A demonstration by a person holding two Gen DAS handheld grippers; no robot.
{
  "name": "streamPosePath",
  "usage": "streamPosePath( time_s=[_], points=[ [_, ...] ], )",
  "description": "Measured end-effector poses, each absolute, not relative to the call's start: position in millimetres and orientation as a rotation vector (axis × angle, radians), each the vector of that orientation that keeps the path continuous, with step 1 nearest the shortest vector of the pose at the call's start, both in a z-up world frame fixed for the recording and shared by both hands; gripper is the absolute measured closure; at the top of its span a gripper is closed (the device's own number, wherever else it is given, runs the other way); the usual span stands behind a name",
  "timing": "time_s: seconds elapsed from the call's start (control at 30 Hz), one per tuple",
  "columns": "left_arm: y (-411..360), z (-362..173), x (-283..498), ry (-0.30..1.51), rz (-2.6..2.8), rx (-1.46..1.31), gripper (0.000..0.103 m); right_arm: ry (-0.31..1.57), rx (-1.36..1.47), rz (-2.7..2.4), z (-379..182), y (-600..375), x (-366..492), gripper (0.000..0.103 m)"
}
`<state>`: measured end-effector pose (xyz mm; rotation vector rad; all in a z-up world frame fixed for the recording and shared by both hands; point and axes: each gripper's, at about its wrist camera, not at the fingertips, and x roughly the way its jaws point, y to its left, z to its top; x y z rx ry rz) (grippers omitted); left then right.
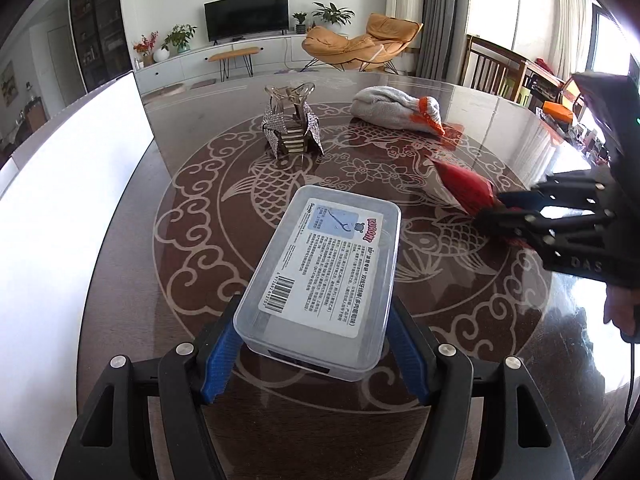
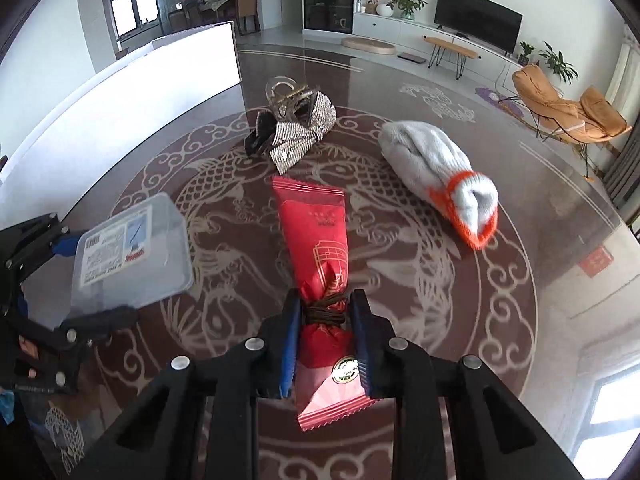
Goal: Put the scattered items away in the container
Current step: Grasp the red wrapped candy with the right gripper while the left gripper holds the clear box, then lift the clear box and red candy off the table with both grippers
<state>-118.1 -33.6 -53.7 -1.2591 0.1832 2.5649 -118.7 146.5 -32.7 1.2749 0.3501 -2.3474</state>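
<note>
Red snack packet (image 2: 320, 280) is pinched at its tied waist by the right claw (image 2: 326, 332); lower end partly hidden btwn the pads. Left claw (image 1: 312, 344) clamps a clear plastic box (image 1: 324, 280), lifted off the surface (image 1: 200, 280). Ahead of both claws: sparkly hair clip (image 1: 292, 124) and grey glove (image 2: 440, 176), apart from each other.

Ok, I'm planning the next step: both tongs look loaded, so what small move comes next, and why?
Probably carry the red packet in the right tongs toward the white bin at the table's left. The left tongs already grip the plastic box; the hair clip and glove still lie loose.
</note>
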Motion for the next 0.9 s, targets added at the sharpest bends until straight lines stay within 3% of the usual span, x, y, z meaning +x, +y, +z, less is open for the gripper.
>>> streamPosePath(
  time_s=[0.23,0.27,0.37,0.43,0.47,0.53,0.9],
  points=[
    [-15,-55,-105,0.186,2.582,-1.265,0.035,0.364,1.215,-2.454,-33,181,-16,0.077],
    [-13,-56,-108,0.187,2.589,-1.270,0.031,0.356,1.204,-2.472,-34,182,-13,0.076],
    [-7,-62,-116,0.197,2.570,-1.297,0.010,0.319,1.200,-2.546,-35,186,-18,0.059],
    [-4,-64,-120,0.208,2.558,-1.311,0.003,0.285,1.231,-2.572,-35,187,-23,0.043],
    [-3,-65,-120,0.207,2.554,-1.316,0.000,0.250,1.246,-2.567,-36,191,-27,0.041],
    [-1,-65,-122,0.203,2.554,-1.322,0.000,0.182,1.255,-2.553,-36,197,-29,0.038],
    [2,-66,-121,0.207,2.541,-1.341,0.000,0.200,1.266,-2.573,-35,198,-22,0.034]
  ],
)
